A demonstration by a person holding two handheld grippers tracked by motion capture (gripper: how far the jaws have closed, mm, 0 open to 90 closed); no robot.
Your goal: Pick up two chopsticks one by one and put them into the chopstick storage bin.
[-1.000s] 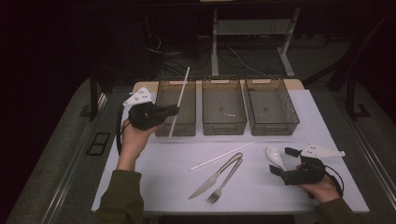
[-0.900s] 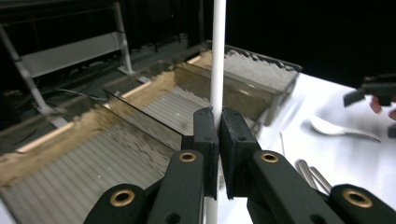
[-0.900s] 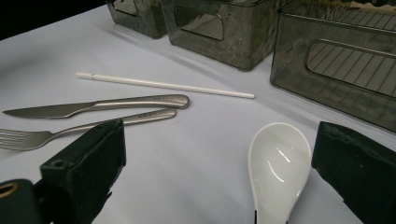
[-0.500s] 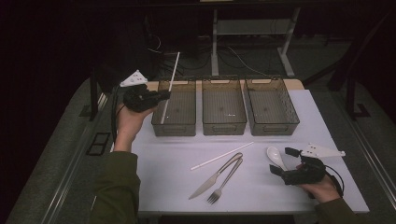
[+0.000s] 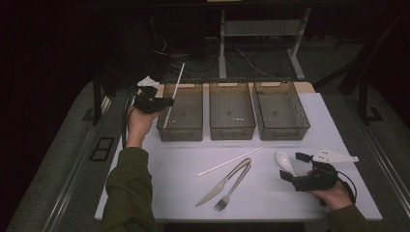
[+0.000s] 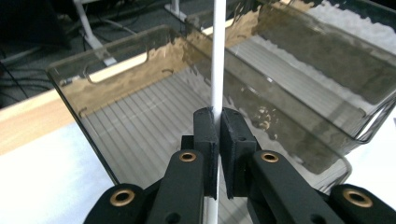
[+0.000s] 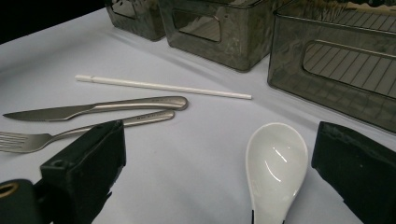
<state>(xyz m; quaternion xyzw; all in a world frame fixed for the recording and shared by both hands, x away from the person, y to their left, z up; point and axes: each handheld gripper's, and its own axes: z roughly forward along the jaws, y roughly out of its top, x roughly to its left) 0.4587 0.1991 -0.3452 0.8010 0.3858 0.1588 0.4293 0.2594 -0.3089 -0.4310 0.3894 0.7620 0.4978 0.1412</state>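
Note:
My left gripper (image 5: 167, 102) (image 6: 218, 119) is shut on a white chopstick (image 5: 174, 94) (image 6: 218, 60) and holds it over the left smoked-plastic bin (image 5: 181, 130) (image 6: 116, 74); the stick slants up and away, its lower end inside the bin. On the white table lie a second white chopstick (image 5: 229, 161) (image 7: 163, 86), a steel knife (image 5: 223, 182) (image 7: 93, 108), a fork (image 5: 233, 186) (image 7: 56, 135) and a white ceramic spoon (image 5: 285, 162) (image 7: 276, 163). My right gripper (image 5: 288, 167) (image 7: 219, 158) rests open at the near right, its jaws on either side of the spoon's bowl without touching it.
Two more dark bins, the middle one (image 5: 232, 130) (image 7: 210, 28) and the right one (image 5: 283, 130) (image 7: 336, 65), stand in a row beside the left one along the table's far edge. Cables and a desk frame (image 5: 222, 43) lie on the dark floor beyond.
My left hand carried the chopstick away from me and lower, toward the left bin's far side. The right gripper and the cutlery stayed put.

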